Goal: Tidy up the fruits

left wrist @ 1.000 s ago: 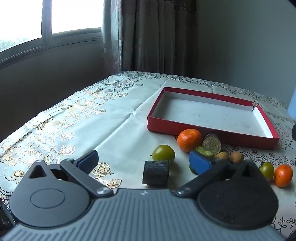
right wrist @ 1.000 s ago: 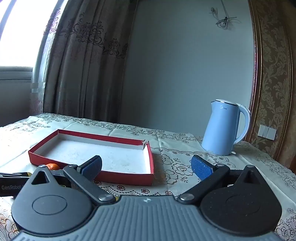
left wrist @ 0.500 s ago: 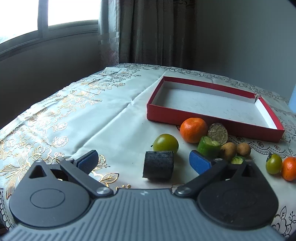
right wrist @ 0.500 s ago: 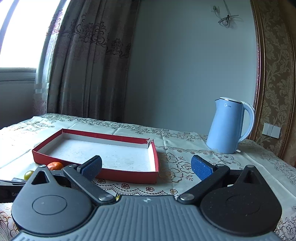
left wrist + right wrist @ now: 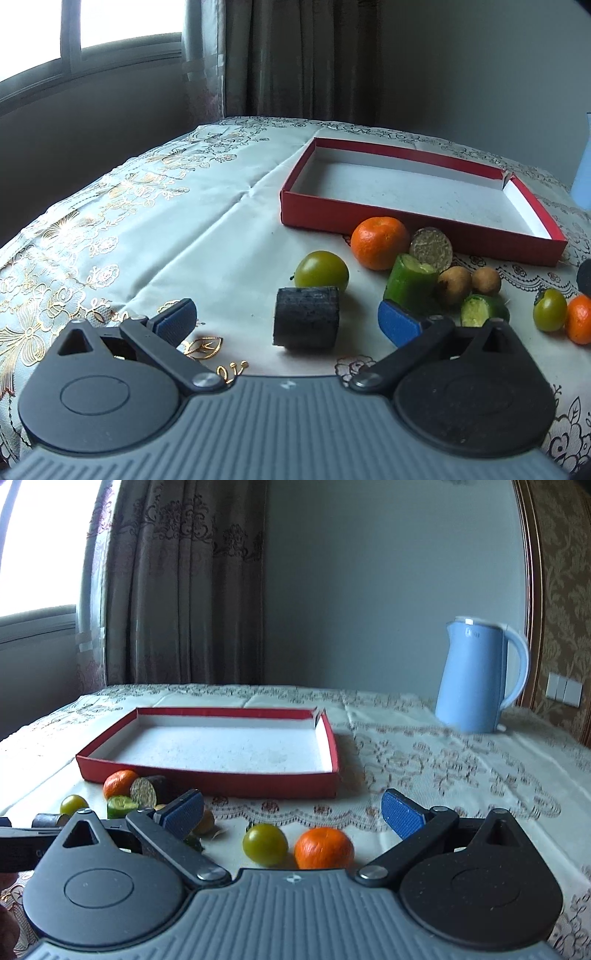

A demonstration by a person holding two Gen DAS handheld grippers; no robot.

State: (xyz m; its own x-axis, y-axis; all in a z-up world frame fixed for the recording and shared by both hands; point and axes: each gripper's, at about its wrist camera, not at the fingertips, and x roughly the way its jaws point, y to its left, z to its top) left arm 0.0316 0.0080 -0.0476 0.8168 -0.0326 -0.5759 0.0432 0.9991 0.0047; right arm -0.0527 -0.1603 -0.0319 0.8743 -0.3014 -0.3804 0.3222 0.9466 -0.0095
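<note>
Left wrist: left gripper [image 5: 286, 320] open above dark cylinder [image 5: 306, 317].

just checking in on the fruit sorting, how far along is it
Nothing looks done yet: the red box holds no fruit. Nothing is in hand either; the left tool and right tool are both open. Everything is left: the tangerine, green fruit, dark cylinder piece and the other pieces sit on the tablecloth in front of the box.
</note>
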